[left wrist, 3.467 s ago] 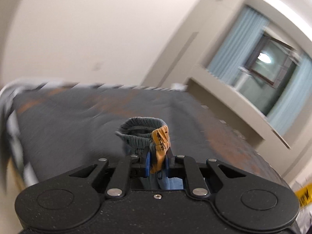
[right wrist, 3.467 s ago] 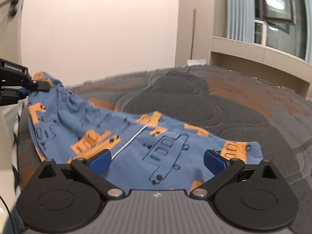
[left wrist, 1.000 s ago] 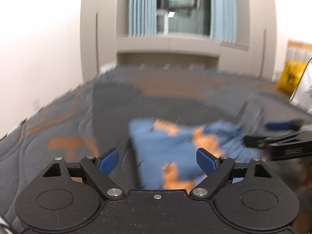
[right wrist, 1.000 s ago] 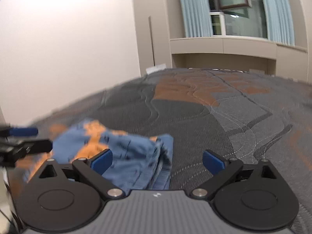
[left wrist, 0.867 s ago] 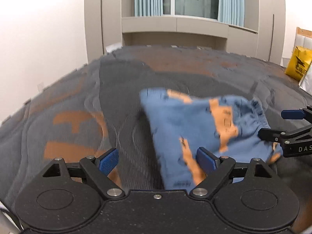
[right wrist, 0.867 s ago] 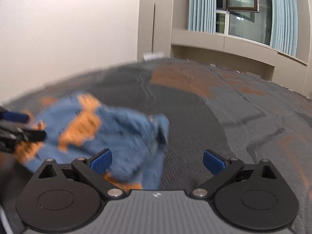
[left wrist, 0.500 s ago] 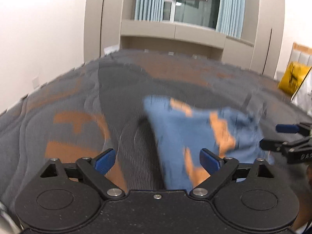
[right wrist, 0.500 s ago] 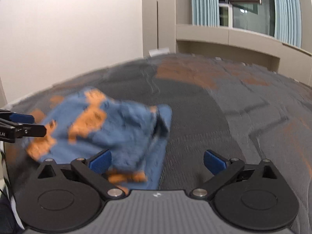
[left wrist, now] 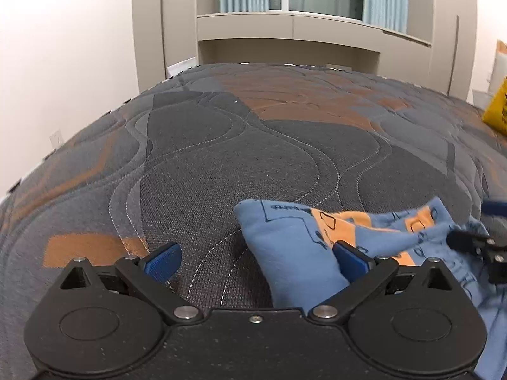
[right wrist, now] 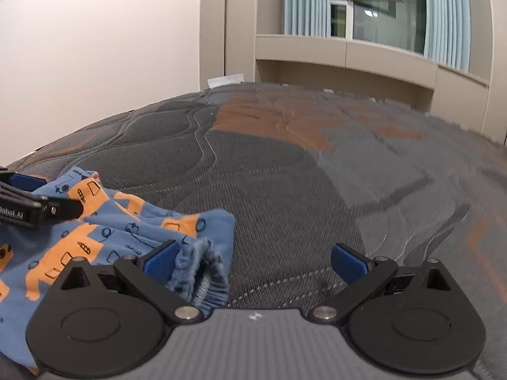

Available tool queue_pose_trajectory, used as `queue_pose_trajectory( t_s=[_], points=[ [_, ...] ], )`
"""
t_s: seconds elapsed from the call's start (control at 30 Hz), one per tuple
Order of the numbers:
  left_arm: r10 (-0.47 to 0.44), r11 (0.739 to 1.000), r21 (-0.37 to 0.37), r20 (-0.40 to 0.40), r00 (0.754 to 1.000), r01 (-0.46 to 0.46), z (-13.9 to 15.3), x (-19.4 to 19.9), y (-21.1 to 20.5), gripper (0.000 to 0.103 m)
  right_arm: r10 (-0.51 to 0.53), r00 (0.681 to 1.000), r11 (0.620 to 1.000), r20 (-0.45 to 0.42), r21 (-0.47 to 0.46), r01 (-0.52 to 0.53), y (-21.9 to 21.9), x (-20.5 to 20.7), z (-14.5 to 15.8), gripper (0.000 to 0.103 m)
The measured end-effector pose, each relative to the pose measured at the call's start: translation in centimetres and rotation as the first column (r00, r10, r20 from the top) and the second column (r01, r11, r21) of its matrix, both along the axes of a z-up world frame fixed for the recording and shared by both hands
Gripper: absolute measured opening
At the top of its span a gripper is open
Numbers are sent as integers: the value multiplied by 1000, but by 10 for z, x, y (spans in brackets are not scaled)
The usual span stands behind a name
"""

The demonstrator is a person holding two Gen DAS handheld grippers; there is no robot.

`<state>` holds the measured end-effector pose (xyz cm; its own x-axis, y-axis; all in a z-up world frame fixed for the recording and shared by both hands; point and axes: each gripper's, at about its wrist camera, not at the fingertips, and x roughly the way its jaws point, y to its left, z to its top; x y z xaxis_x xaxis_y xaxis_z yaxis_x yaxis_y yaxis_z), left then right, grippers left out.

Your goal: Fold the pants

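The blue pants with orange prints (left wrist: 294, 247) lie folded in a bundle on the quilted bed; they also show in the right wrist view (right wrist: 104, 231). My left gripper (left wrist: 256, 259) is open and empty, with its right finger over the bundle's left end. My right gripper (right wrist: 253, 261) is open and empty, with its left finger beside the gathered waistband (right wrist: 206, 272). Each gripper shows at the edge of the other's view, the right one (left wrist: 475, 240) and the left one (right wrist: 35, 202), both resting over the bundle.
The grey and orange quilted bed cover (left wrist: 253, 145) stretches far ahead. A white wall is on the left, beige cabinets and a curtained window (right wrist: 364, 12) stand behind the bed. A yellow bag (left wrist: 497, 107) sits at the far right edge.
The left gripper, shut on the waistband 3.5 s ago, has let go and stands open. Over the last second both grippers dropped lower and closer to the folded bundle.
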<state>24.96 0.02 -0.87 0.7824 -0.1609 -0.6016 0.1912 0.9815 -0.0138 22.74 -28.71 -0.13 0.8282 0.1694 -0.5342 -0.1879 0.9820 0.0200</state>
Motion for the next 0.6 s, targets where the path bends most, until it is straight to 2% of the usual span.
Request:
queue_pose_trajectory(
  t_s=[0.1, 0.3, 0.47, 0.6],
  points=[
    [14, 999, -44, 4, 1000, -14, 4, -4, 6, 100, -5, 1000, 1000, 25, 23, 5, -7, -7, 4, 103],
    [24, 997, -74, 90, 996, -17, 22, -44, 13, 101, 12, 997, 997, 73, 70, -17, -8, -41, 18, 103],
    [-10, 995, -94, 66, 998, 16, 19, -83, 15, 102, 36, 997, 997, 65, 70, -41, -3, -73, 18, 103],
    [-30, 994, -102, 15, 999, 31, 5, -102, 13, 102, 16, 1000, 1000, 11, 10, -16, 0, -88, 5, 103]
  ],
)
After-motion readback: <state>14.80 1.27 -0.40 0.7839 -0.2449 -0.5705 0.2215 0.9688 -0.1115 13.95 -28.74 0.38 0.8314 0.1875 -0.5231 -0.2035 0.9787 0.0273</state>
